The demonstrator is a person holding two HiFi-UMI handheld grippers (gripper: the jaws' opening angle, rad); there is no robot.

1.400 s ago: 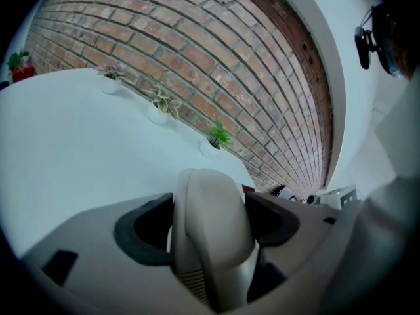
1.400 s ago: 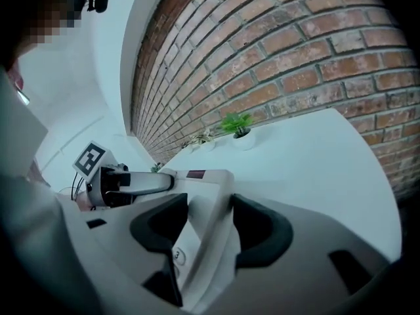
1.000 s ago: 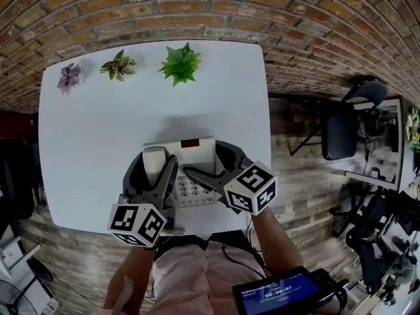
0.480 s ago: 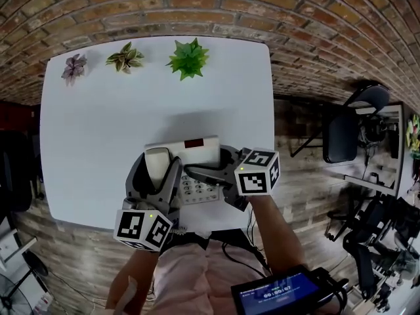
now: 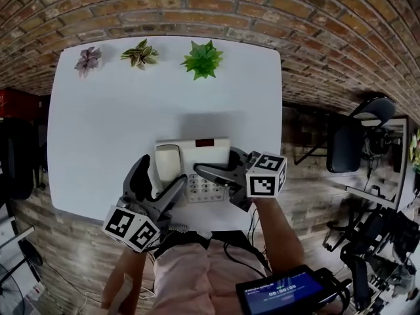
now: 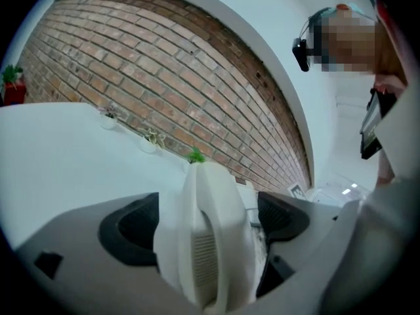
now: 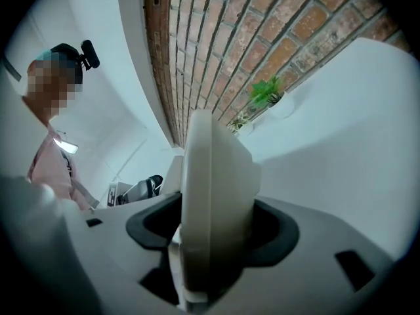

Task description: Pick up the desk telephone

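left gripper (image 5: 162, 170) jaws opened round handset (image 5: 168, 157); right gripper (image 5: 217, 163) jaws closed on telephone (image 5: 214, 151)

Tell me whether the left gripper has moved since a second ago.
Yes. Against the desk telephone, the left gripper has drawn back toward the table's near edge and leftward; its jaws have just been opening, the handset between them.

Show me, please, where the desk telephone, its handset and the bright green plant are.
desk telephone (image 5: 213, 155), head view, on its body below the display.
handset (image 5: 168, 163), head view, on its middle.
bright green plant (image 5: 202, 59), head view, on its central leaves.
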